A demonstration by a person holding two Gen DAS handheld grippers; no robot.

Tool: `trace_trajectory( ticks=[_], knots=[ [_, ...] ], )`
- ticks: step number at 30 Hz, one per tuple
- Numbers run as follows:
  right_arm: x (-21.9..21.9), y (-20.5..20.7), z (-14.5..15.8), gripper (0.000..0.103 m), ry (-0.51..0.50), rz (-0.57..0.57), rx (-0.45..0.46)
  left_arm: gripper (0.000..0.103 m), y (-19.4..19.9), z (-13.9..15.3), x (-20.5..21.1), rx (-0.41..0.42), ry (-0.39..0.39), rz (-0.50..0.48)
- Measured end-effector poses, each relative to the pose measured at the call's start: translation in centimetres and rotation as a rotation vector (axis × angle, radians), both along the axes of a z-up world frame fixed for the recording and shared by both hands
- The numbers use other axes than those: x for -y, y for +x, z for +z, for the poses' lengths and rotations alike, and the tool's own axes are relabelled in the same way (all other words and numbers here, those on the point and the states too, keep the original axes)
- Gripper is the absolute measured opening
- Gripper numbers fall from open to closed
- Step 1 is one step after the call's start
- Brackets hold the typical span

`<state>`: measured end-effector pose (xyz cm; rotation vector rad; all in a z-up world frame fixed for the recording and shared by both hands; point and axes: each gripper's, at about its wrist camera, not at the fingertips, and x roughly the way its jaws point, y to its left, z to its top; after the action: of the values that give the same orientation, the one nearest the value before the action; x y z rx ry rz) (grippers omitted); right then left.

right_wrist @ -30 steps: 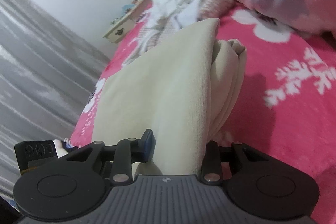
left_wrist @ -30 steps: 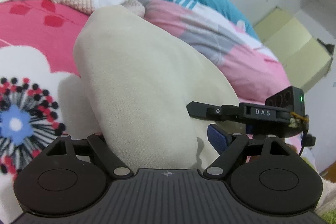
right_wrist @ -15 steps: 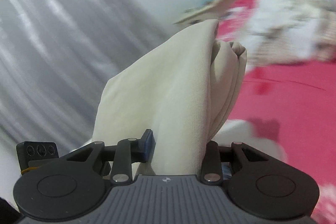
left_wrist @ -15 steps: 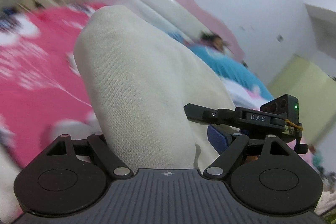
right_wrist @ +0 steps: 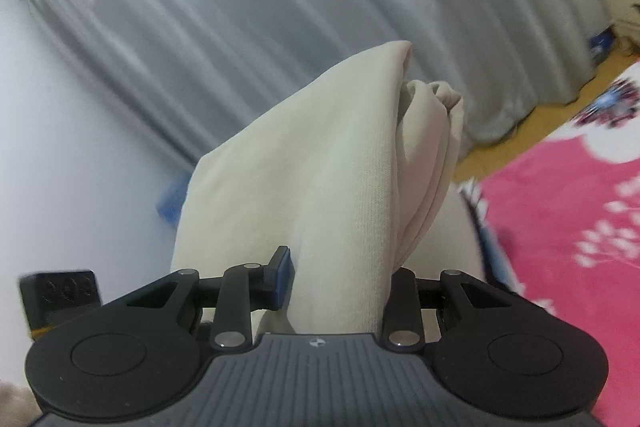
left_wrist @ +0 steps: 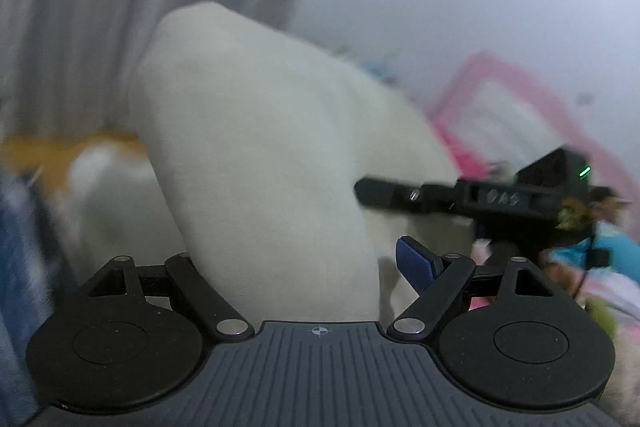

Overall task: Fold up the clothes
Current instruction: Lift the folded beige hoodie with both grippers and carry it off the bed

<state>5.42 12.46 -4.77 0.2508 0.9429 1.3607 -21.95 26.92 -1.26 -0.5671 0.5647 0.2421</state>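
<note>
Cream garment [right_wrist: 320, 187], soft, limp and probably light, hung bunched off the pink floral bed [right_wrist: 568, 227] between both grippers, right gripper [right_wrist: 336, 283] fingers narrowly clamping it, left gripper [left_wrist: 296, 267] fingers wide around a thick fold, best held at its edges.

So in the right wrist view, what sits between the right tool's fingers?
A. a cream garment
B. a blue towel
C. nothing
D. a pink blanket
A: a bunched cream garment rises from between the right tool's fingers, which close on it, with a grey curtain behind.
</note>
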Motion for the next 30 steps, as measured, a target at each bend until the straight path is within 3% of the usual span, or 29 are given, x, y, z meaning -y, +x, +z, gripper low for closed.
trace_trajectory(
  ticks=[3,6,11,15,20,23,28,30],
  knots=[
    [-2.4,0.8,-2.4,0.035,-0.053,0.014,-0.031,0.082,0.3,-1.9,-0.1,-0.023,0.014,0.025],
    [-2.9,1.4,-2.8,0.035,-0.049,0.007,-0.056,0.082,0.8,-1.1,0.6,0.007,0.018,0.023],
    [-4.4,0.9,-0.5,0.035,-0.035,0.046,0.027,0.082,0.7,-0.5,0.6,0.046,0.003,0.038],
    [-6.2,-0.2,-1.6,0.040,-0.086,0.095,0.081,0.083,0.3,-2.2,1.1,-0.008,0.012,0.050],
    [-3.9,0.4,-3.1,0.044,-0.041,0.036,-0.041,0.084,-0.1,-1.5,1.4,-0.022,0.041,0.004],
    [-3.3,0.3,-3.1,0.044,-0.054,0.025,-0.023,0.084,-0.3,-1.7,1.1,-0.031,0.036,-0.013],
    [-2.1,1.0,-3.5,0.059,-0.039,-0.012,-0.058,0.087,-1.2,-1.3,0.5,-0.084,0.036,-0.027],
    [-0.5,0.8,-2.8,0.073,-0.019,-0.032,-0.025,0.089,-1.5,-0.5,0.5,-0.111,0.040,-0.039]
  ],
)
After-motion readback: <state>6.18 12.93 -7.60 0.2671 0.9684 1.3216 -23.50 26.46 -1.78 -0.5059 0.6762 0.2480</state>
